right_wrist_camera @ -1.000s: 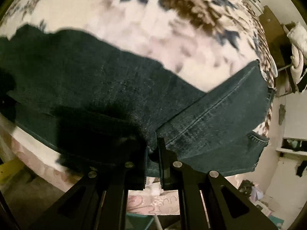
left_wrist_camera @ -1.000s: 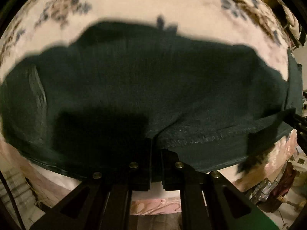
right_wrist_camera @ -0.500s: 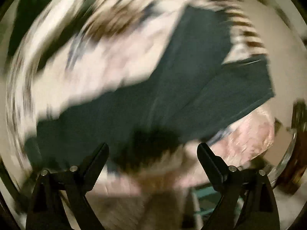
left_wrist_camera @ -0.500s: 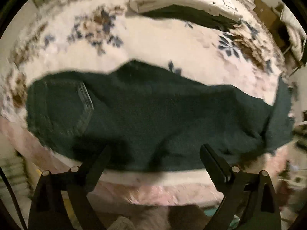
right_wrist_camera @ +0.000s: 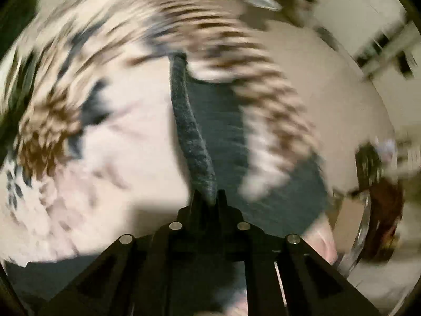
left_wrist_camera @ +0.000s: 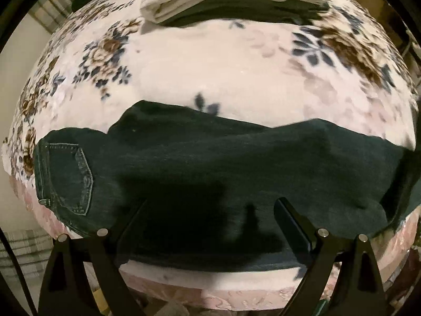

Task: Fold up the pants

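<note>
Dark jeans (left_wrist_camera: 210, 158) lie folded lengthwise across the near edge of a floral bedspread (left_wrist_camera: 223, 60), back pocket at the left. My left gripper (left_wrist_camera: 210, 210) is open and empty, its fingers just above the jeans' near edge. In the blurred right wrist view my right gripper (right_wrist_camera: 208, 197) is shut on an edge of the jeans (right_wrist_camera: 189, 126), which rises as a ridge from the fingers away across the bedspread (right_wrist_camera: 118, 158).
A stack of folded white and dark cloth (left_wrist_camera: 231, 2) lies at the far side of the bed. The bed's near edge (left_wrist_camera: 210, 287) drops off below the jeans. Room clutter (right_wrist_camera: 381, 179) shows at the right, blurred.
Both grippers let go of the jeans and drew back. The left stays open above them. The right swung right and shut on a jeans edge.
</note>
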A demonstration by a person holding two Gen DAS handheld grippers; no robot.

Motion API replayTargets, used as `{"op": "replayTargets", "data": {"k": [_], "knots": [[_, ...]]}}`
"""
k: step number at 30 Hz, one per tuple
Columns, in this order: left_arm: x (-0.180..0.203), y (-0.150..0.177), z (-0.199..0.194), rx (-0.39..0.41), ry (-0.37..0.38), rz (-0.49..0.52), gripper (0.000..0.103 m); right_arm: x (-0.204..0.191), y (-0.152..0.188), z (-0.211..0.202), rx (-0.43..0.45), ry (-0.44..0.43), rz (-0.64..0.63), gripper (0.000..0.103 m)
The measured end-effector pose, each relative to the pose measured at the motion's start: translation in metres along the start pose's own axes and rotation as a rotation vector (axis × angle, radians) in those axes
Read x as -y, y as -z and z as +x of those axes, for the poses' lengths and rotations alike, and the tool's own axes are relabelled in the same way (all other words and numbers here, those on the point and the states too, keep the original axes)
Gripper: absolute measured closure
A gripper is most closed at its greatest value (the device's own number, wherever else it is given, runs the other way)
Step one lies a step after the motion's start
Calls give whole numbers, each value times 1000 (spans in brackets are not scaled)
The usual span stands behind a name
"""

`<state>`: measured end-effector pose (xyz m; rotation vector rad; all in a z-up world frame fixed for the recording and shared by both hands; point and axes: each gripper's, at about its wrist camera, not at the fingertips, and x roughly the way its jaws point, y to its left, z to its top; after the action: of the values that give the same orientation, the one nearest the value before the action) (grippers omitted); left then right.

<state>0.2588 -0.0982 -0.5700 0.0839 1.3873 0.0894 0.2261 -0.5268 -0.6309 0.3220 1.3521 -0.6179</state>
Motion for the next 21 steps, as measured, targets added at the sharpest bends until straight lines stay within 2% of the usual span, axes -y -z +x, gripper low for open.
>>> {"op": "replayTargets", "data": {"k": [2, 3, 6, 8, 10, 11, 13, 14, 15, 16, 17, 18, 19, 20, 21], "knots": [[7, 3, -3, -9, 21, 2, 8, 47, 21, -3, -58, -48, 127, 92], [12, 5, -5, -13, 32, 0, 8, 77, 37, 5, -132, -130, 232, 91], [27, 10, -5, -30, 58, 10, 8, 126, 66, 33, -265, -299, 442, 86], [36, 11, -5, -38, 73, 20, 8, 141, 73, 39, -264, -360, 519, 86], [45, 10, -6, -35, 73, 33, 8, 156, 72, 36, -214, -394, 592, 85], [48, 10, -6, -32, 74, 39, 8, 160, 69, 37, -198, -402, 617, 80], [55, 8, -4, -32, 75, 47, 8, 171, 58, 40, -159, -394, 671, 60], [58, 7, -3, -31, 74, 48, 8, 178, 50, 44, -167, -354, 665, 43], [61, 6, -1, -33, 73, 51, 8, 184, 43, 53, -174, -327, 663, 33], [62, 4, 1, -36, 74, 50, 8, 187, 37, 66, -198, -305, 667, 33], [64, 3, 3, -37, 75, 47, 8, 201, 38, 78, -229, -297, 680, 34], [65, 3, 4, -36, 73, 46, 8, 210, 32, 88, -242, -316, 705, 55], [66, 2, 5, -37, 71, 44, 8, 209, 28, 85, -193, -339, 717, 81], [67, 3, 5, -36, 70, 41, 8, 204, 19, 73, -142, -333, 685, 95], [68, 3, 5, -34, 71, 36, 8, 195, 12, 61, -90, -318, 633, 95]]}}
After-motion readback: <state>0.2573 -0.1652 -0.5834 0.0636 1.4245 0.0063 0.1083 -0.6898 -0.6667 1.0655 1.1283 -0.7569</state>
